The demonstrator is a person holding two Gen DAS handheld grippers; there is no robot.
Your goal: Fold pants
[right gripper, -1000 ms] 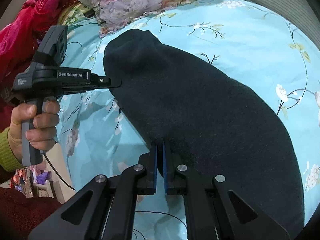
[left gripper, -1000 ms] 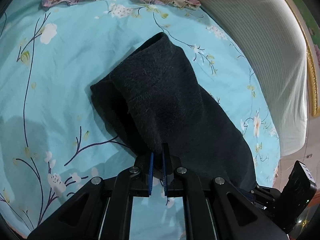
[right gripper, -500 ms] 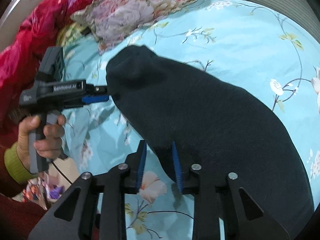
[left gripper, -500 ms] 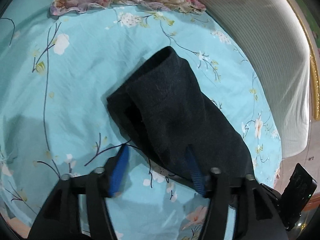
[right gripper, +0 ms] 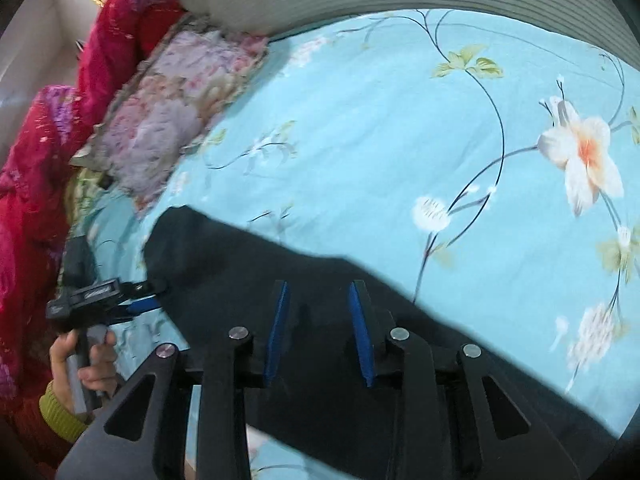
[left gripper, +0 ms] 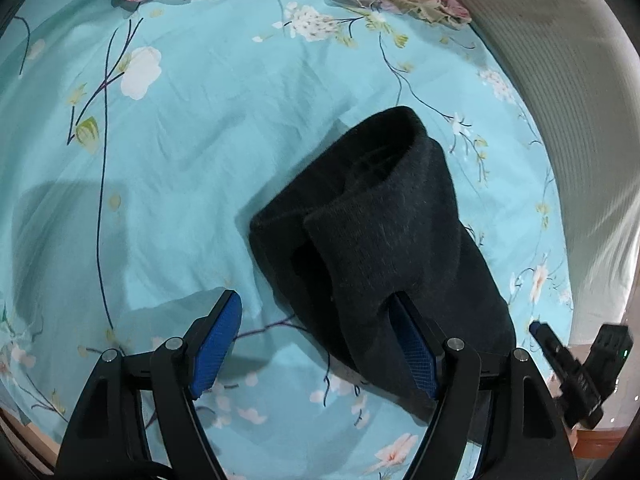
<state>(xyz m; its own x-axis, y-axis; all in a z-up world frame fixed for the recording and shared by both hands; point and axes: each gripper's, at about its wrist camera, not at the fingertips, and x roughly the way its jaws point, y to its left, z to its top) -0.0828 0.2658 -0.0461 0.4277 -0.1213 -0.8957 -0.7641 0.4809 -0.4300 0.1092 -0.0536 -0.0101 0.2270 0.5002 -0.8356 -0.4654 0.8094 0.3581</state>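
Dark knit pants [left gripper: 384, 248] lie folded on the floral bed sheet [left gripper: 208, 128], w/ the left tool [left gripper: 316, 340] spread wide at the near edge, one pad on sheet, other against cloth, gripping nothing; right tool [right gripper: 318, 332] is also wide apart over the fabric, empty. Judging the fold just laid, best next is to lift both clear w/o snagging the knit, then check edges line up. Lettering on the left tool's body in the right-wrist view is too blurred to read.

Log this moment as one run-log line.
pants: folded, lying on bedsheet | left gripper: open, holding nothing | right gripper: open, above pants
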